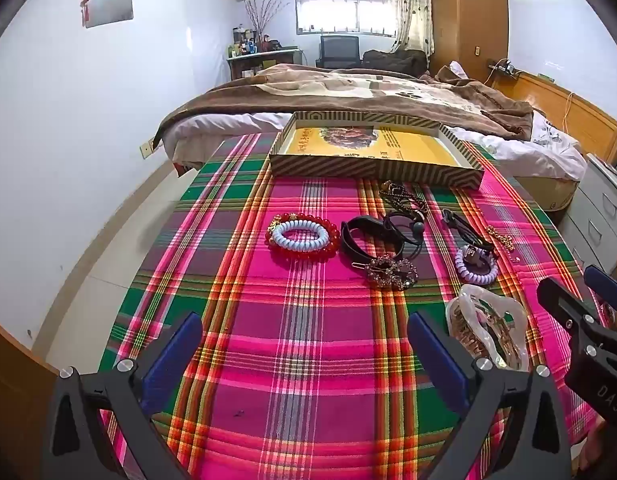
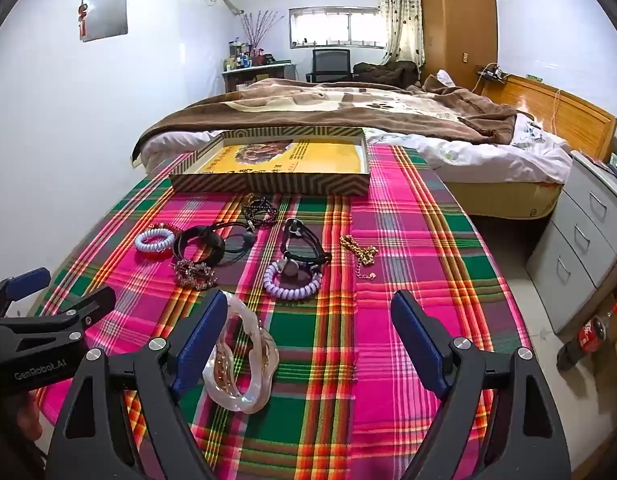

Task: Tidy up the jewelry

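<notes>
Both grippers' fingers gape wide, empty; right gripper [image 2: 308, 344] nears the pearly hair claw [image 2: 240, 356], bound next for the striped tray [image 2: 268, 184].

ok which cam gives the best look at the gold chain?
Right wrist. The gold chain lies whole and unblocked on the tablecloth, right of the purple coil hair tie. In the left wrist view the chain is small, near the edge and stretched by the lens.

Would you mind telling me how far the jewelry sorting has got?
Nothing looks done: the tray holds no jewelry. Nothing is in hand; the left gripper and right gripper are open. The pearly claw clip, lilac coil tie and gold chain all remain.
</notes>
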`<state>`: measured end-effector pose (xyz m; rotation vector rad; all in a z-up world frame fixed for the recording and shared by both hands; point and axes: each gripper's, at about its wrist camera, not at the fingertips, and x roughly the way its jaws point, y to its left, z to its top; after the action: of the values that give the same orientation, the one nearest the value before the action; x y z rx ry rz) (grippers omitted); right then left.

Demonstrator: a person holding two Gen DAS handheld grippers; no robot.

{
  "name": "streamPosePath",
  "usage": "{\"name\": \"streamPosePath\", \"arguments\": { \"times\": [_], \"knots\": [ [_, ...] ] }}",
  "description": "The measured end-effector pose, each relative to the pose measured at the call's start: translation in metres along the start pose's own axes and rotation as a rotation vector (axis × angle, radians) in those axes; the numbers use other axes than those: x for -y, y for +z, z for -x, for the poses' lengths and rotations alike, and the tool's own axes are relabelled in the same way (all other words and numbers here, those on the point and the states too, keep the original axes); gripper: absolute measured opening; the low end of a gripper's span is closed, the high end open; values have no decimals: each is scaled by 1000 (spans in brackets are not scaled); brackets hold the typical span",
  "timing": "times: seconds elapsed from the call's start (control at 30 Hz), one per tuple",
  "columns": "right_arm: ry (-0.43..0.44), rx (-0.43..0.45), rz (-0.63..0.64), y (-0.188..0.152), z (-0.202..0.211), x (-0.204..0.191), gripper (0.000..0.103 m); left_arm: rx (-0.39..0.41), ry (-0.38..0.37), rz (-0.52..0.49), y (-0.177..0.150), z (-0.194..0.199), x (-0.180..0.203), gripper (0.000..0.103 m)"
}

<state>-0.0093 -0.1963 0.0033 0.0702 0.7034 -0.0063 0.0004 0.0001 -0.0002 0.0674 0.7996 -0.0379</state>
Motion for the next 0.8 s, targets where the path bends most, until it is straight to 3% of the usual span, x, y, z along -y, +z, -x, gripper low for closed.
{"name": "streamPosePath", "arguments": {
  "times": [0.43,0.63,0.8],
  "knots": [
    [-44,-8,18,-1,2,-5,84,-19,-25,8,-6,-6,-4,103],
    [-46,-12,25,-1,-1,-5,84,-46,-72,59,-5,-10,-15,103],
    [-42,-4,29,-1,0,-6,84,-37,-61,79,-4,-8,-20,103]
  ]
}}
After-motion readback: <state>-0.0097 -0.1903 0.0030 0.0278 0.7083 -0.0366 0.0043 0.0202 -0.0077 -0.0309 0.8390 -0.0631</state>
